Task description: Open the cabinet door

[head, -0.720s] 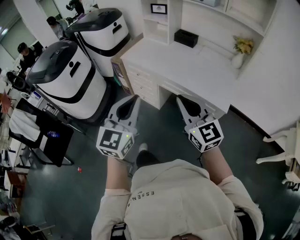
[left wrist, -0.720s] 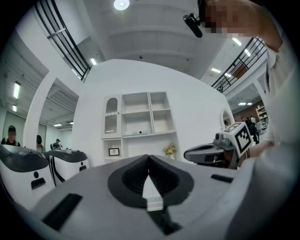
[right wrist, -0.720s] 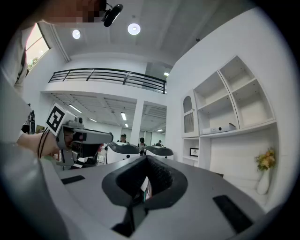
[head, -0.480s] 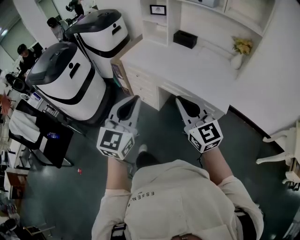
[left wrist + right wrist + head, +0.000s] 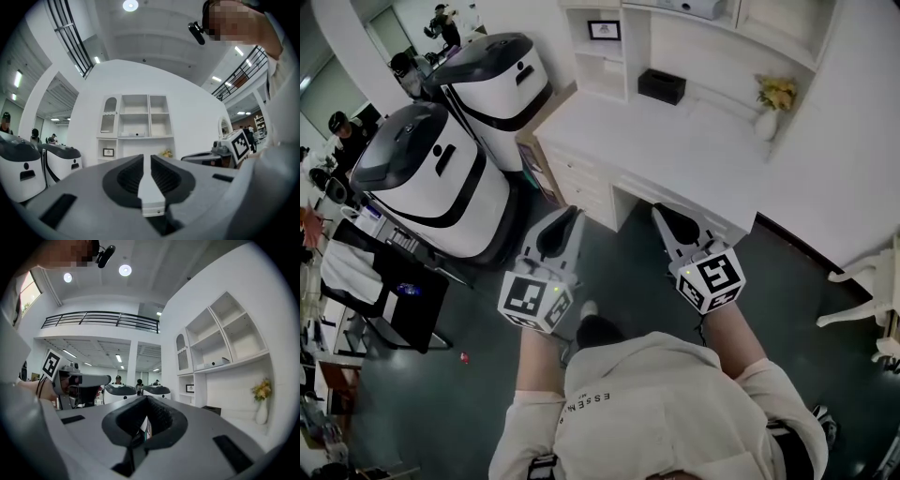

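Observation:
A white desk (image 5: 675, 141) with a shelf unit above it stands ahead of me. The unit's arched cabinet door (image 5: 108, 115) is at its upper left, also visible in the right gripper view as the arched cabinet door (image 5: 182, 354); it looks closed. My left gripper (image 5: 567, 217) and right gripper (image 5: 667, 216) are held side by side, level, over the dark floor short of the desk's front edge. Neither touches anything. The left gripper (image 5: 146, 157) has its jaws almost together with nothing between them. The right gripper (image 5: 146, 400) also looks shut and empty.
Two large white-and-black machines (image 5: 431, 183) (image 5: 495, 70) stand left of the desk. On the desk are a black box (image 5: 662, 86) and a vase of yellow flowers (image 5: 772, 105); a picture frame (image 5: 602, 30) sits on a shelf. Desk drawers (image 5: 581, 183) face me. A white chair (image 5: 862, 286) is at right.
The head view has shifted a little: the desk and machines sit slightly higher and further left. Both grippers keep the same stance, shut and side by side.

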A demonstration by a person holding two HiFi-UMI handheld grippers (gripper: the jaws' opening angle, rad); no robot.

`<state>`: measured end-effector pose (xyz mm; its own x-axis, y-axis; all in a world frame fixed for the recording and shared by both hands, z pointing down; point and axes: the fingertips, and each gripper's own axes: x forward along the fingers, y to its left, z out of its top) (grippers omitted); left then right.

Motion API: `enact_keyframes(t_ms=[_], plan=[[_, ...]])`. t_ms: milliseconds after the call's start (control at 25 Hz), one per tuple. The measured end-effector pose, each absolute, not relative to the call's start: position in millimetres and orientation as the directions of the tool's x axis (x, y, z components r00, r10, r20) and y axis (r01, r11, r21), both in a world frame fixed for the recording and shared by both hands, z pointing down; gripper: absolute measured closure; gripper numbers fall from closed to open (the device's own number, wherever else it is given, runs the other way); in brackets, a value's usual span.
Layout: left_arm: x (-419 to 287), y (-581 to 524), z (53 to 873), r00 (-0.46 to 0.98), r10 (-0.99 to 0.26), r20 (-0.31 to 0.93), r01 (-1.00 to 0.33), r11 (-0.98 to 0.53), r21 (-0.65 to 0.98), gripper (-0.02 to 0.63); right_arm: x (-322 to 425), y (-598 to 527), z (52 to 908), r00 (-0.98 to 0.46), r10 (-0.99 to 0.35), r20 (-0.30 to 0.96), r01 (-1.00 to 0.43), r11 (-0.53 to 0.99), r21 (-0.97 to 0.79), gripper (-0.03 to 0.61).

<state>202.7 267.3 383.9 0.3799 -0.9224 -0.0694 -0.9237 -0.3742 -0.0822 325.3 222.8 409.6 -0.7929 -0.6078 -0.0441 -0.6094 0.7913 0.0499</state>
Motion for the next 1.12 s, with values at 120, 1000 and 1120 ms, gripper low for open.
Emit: enact_keyframes(t_ms=[120, 1000, 1120], plan=[[201, 254, 379, 0.374, -0.925, -0.072, -0.925, -0.366, -0.106, 0.421, 326, 213, 409, -0.788, -0.614, -0.042, -0.615, 0.787, 0.049, 0.564], [22, 60, 375, 0.490, -0.869, -0.068, -0.867, -0.479, -0.135, 0.403, 155, 34, 408, -0.687, -0.726, -0.005, -0.725, 0.686, 0.058, 0.563], [-17, 23, 372, 0.509, -0.858, -0.069, -0.857, -0.499, -0.127, 0.403, 118, -1, 405, -0.665, -0.746, 0.008, -0.745, 0.665, 0.062, 0.563]])
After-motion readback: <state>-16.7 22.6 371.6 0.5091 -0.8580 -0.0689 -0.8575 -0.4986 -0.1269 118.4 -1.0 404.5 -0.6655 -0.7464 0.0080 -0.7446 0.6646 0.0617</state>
